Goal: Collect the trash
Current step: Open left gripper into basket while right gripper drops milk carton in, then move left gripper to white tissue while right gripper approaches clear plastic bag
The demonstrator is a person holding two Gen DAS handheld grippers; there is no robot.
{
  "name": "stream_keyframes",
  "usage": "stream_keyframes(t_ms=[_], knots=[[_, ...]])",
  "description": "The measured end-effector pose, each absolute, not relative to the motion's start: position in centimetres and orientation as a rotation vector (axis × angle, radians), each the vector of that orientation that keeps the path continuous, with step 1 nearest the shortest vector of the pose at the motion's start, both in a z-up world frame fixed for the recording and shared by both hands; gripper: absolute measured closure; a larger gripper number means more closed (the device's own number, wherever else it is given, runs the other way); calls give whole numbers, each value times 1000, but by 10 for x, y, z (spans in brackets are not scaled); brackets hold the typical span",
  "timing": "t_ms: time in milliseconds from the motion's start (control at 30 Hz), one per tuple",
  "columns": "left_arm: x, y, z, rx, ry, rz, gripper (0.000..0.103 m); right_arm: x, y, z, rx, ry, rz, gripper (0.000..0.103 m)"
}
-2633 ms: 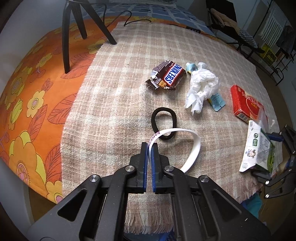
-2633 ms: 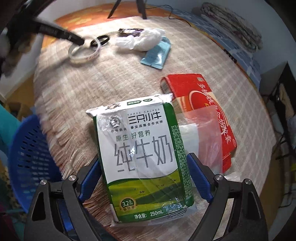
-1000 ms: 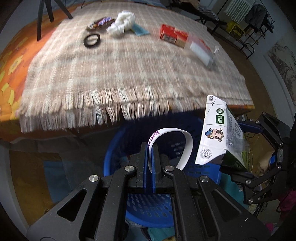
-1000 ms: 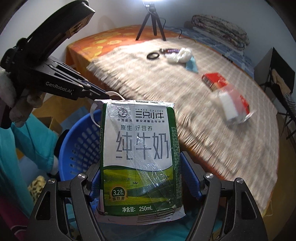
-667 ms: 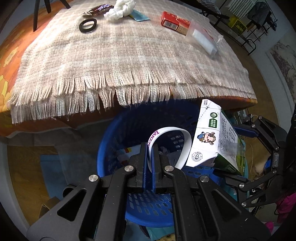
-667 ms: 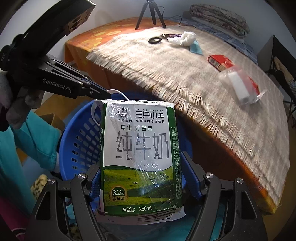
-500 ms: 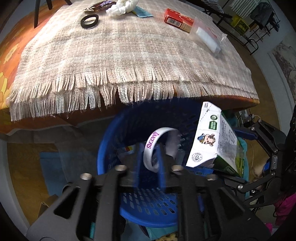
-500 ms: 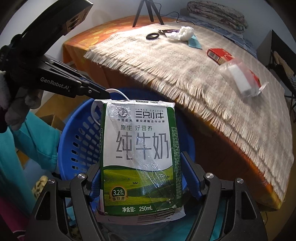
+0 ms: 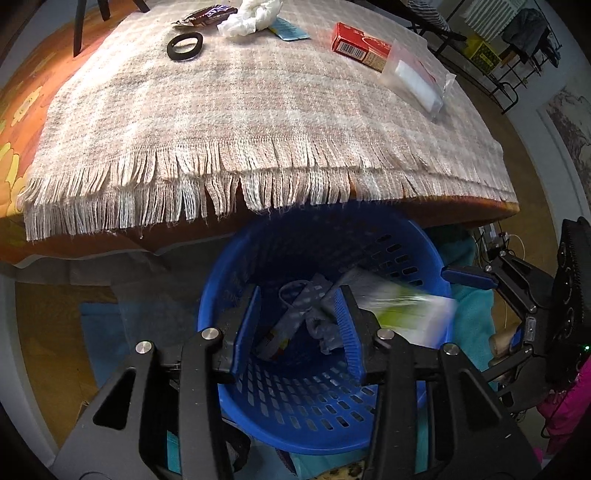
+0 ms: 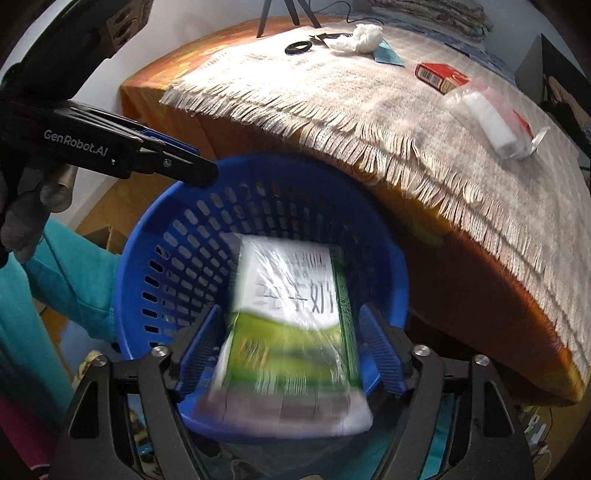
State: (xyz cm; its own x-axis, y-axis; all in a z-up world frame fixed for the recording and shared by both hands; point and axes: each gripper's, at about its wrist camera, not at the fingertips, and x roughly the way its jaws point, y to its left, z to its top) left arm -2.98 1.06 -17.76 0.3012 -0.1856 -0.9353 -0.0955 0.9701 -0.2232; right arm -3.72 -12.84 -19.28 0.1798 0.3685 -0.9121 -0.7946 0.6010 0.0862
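Note:
A blue slotted basket stands on the floor below the table edge. My left gripper is open and empty above it. My right gripper is open; the green-and-white milk carton is blurred, free between its jaws, tipping into the basket. The carton also shows blurred at the basket's right rim in the left wrist view. The white strap and other scraps lie inside the basket.
On the fringed plaid cloth lie a black ring, a Snickers wrapper, a crumpled white tissue, a blue sachet, a red box and a clear bag with a white block.
Both grippers opened over the basket. The white strap dropped from the left gripper into the basket. The milk carton left the right gripper and is falling in.

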Motion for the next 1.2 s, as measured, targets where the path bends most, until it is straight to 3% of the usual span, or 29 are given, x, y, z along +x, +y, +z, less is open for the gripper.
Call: stream_keyframes(t_ms=[1200], knots=[[20,26,-125,-259,1145,-18,61,-11,-134,-128,-400,962,646,22]])
